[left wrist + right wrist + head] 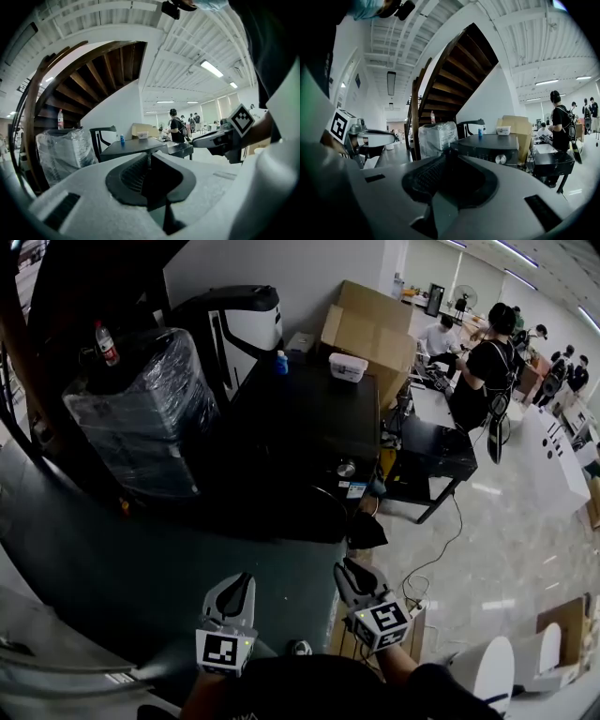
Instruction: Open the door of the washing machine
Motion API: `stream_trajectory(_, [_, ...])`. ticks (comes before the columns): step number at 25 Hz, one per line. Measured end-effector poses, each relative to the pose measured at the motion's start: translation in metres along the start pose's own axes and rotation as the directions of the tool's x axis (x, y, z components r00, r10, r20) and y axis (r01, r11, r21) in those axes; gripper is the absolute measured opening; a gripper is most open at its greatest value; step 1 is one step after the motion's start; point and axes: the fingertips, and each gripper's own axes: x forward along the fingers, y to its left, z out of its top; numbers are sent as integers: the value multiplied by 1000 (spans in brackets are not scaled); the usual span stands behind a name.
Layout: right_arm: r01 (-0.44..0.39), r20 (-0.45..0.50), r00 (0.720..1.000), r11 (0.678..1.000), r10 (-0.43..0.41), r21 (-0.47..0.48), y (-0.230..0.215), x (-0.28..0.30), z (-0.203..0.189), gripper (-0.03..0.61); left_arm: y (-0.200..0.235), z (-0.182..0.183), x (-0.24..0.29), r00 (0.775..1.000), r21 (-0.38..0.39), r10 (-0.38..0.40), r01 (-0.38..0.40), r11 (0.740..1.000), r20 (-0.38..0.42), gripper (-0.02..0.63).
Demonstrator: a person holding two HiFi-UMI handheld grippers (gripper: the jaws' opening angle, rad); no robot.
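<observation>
left hand-held gripper (149, 157) pressed together | right hand-held gripper (447, 151) tips meeting | washing machine (309, 418) door hidden

The black boxy washing machine (309, 418) stands upright; a silver knob (347, 469) sits on its front panel.

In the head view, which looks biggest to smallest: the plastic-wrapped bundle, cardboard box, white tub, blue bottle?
1. plastic-wrapped bundle
2. cardboard box
3. white tub
4. blue bottle
The bundle sits nearer the camera, so its lead may be exaggerated.
</observation>
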Motion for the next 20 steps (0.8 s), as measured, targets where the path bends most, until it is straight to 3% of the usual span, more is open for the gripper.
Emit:
stream_trajectory(3, [-13, 3, 1000, 1000, 13, -6, 3, 7, 2, 110, 1, -5, 5, 1000, -34, -23, 23, 999, -7, 42])
stream_trajectory(5, [-18, -2, 1000, 1000, 18, -6, 7, 15, 2, 123, 5, -10, 8, 999, -53, -48, 46, 998, -20, 178])
stream_trajectory(10, [-3, -23, 1000, 1000, 3, 4, 11, 45, 0, 160, 35, -8, 28, 997, 23, -78, 78, 997, 15, 181])
stream_trajectory(14, [31, -26, 999, 999, -31, 23, 16, 74, 4, 191, 68, -26, 46, 995, -13, -103, 103, 995, -5, 186])
stream_trajectory(20, [132, -37, 991, 991, -131, 30, 18, 110, 10, 209, 109, -24, 74, 979, -1, -194, 194, 981, -58, 196])
